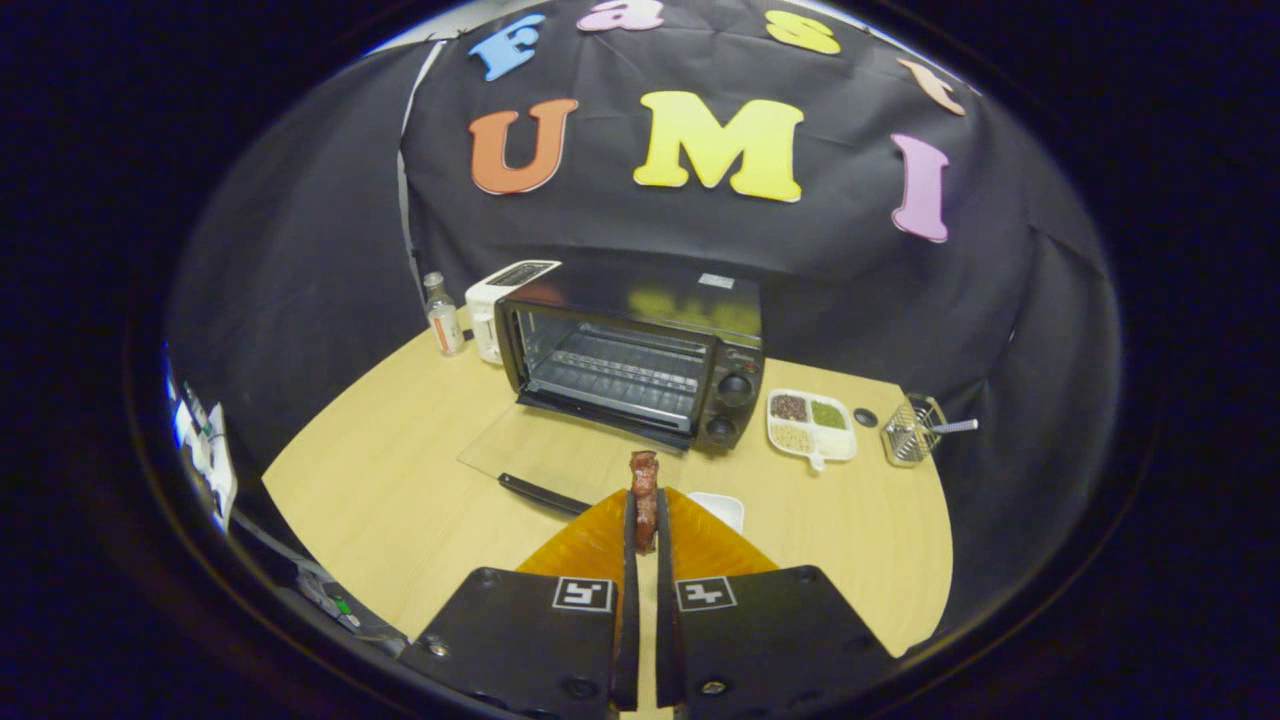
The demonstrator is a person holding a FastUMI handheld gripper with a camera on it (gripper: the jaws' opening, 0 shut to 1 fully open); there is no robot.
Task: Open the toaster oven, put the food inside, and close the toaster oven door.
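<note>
Nearest, the gripper (646, 520) is pointing forward over the wooden surface (400, 500), and its jaws are pinching a reddish-brown piece of food (644, 488) that is sticking up from between the fingertips. Both fingers are pressing on it, with only a narrow slit between them. Just right of the tips, a small white dish (722, 508) is sitting on the surface.

Just beyond the food, the glass door (560, 455) of the toaster oven (640, 350) is lying folded down flat toward the gripper, its dark handle (540, 493) at the near edge. Behind it the cavity is standing open, with a wire rack (615, 375) showing inside and two knobs on the right panel.

To the right of the oven, a white divided tray (812, 427) of grains is resting, then a small dark disc and a wire basket (910, 432). To the far left, a white appliance (492, 300) and a small bottle (443, 315) are standing against the cloth wall.

The opening step looks done; the food is being carried to the oven. The next move likely calls for travelling forward over the lowered door without brushing it, reaching into the cavity, and spreading the jaws so the food settles on the rack. Closing the door is not yet done.
</note>
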